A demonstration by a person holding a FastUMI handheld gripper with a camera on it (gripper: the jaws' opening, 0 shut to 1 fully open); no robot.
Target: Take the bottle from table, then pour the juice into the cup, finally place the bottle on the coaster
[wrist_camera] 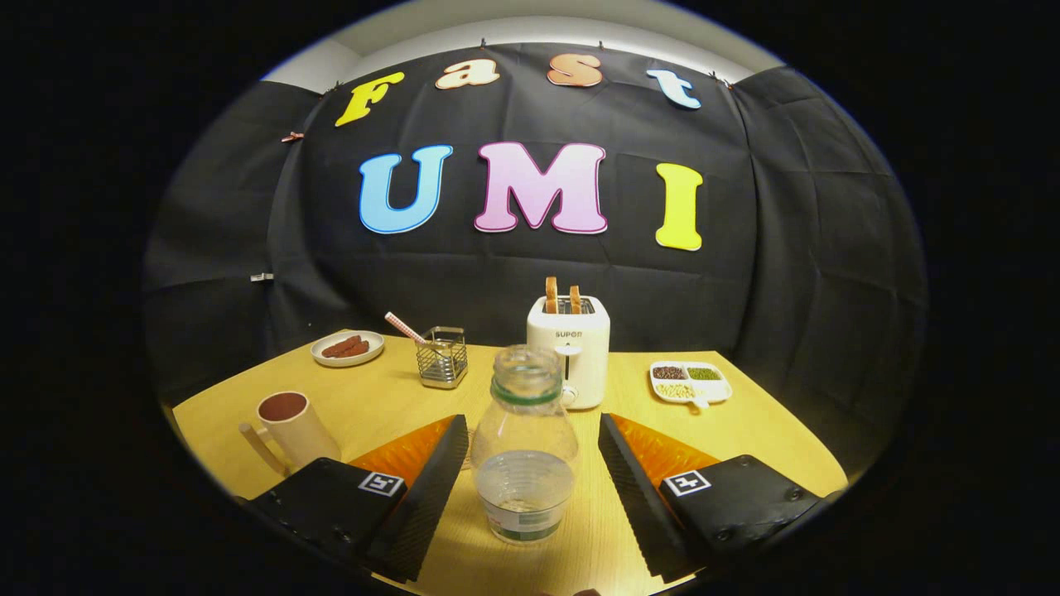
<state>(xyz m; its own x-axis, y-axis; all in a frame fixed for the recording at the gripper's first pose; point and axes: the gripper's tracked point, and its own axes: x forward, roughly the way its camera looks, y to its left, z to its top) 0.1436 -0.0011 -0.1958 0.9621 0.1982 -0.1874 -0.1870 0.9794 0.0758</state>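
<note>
A clear plastic bottle [524,451] with a green neck ring and no cap stands upright on the wooden table [397,397], with a little clear liquid at its bottom. My gripper [534,424] is open and its two fingers flank the bottle's body. The left finger [435,484] lies very close to the bottle, while a small gap shows on the right side. A cream cup [291,426] with a handle and a dark inside stands to the left, just beyond the left finger.
A white toaster [570,352] with two toast slices stands right behind the bottle. Further back left are a wire holder [441,358] with a striped straw and a plate of sausages [347,348]. A divided dish of grains [690,382] lies at the back right.
</note>
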